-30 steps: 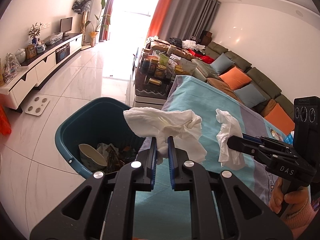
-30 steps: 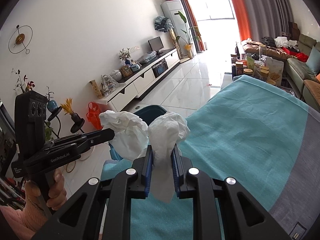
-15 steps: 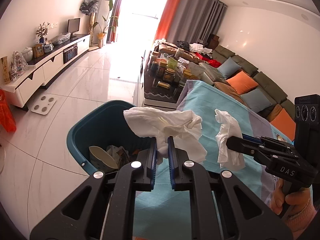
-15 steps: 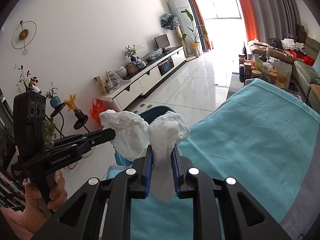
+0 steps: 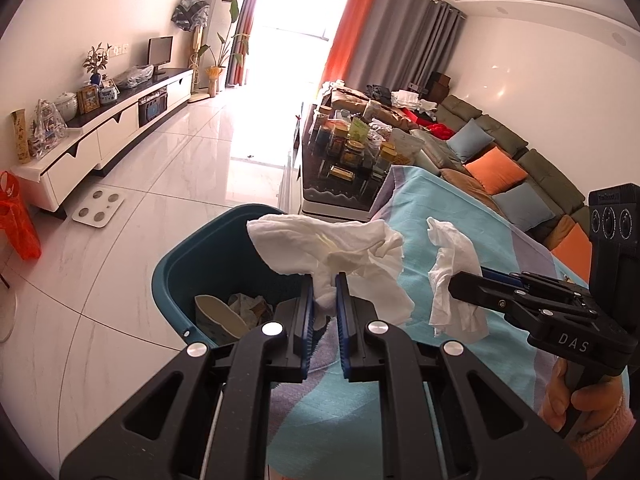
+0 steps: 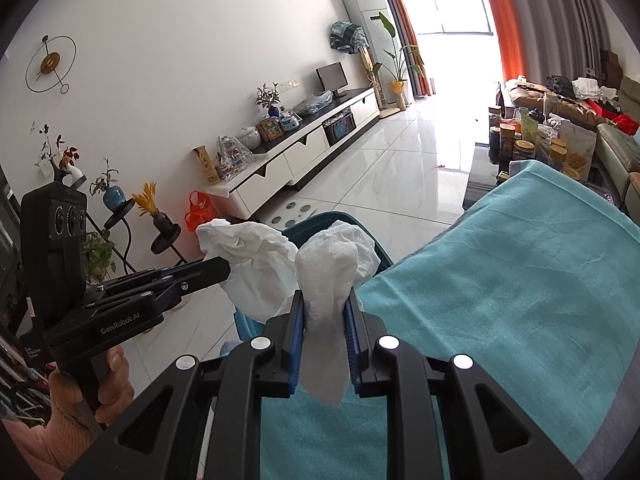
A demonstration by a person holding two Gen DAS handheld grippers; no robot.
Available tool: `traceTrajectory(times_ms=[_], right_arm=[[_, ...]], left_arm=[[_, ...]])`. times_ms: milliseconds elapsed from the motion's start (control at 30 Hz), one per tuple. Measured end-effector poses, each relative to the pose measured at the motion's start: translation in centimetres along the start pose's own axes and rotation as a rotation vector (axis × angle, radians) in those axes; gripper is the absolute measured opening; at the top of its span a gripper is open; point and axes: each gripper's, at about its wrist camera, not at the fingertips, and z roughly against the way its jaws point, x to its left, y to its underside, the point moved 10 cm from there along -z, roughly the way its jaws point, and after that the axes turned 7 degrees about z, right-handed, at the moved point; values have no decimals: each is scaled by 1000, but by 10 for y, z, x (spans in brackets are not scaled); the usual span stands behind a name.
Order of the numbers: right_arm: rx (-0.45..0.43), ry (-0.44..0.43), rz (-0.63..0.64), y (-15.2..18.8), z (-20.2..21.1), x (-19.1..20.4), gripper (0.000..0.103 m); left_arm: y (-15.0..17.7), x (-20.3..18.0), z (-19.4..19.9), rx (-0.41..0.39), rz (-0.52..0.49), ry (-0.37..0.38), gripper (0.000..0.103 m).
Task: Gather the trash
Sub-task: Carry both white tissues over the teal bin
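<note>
Two crumpled tissues are counted, one per tool. The left tool (image 5: pixel 323 294) is clamped on the larger tissue (image 5: pixel 332 252), held at the rim of the one teal bin (image 5: pixel 176 264). The right tool (image 6: pixel 323 312) is clamped on the second tissue (image 6: pixel 332 280), above the surface (image 6: pixel 520 280) edge. Pickup is judged done; both drops remain. Some trash is already seen in the bin.

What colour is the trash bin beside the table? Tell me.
Dark teal, inside and out. The trash bin shows best in the left wrist view.

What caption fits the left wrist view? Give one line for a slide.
Left tool grips a crumpled tissue above the teal bin; right tool holds another tissue alongside.
</note>
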Motion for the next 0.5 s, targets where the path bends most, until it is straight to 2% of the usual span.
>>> traceTrajectory(times_ms=[500], right_arm=[[24, -19, -5, -5, -16, 2, 18]], left_arm=[[0, 0, -1, -5, 16, -35, 11]])
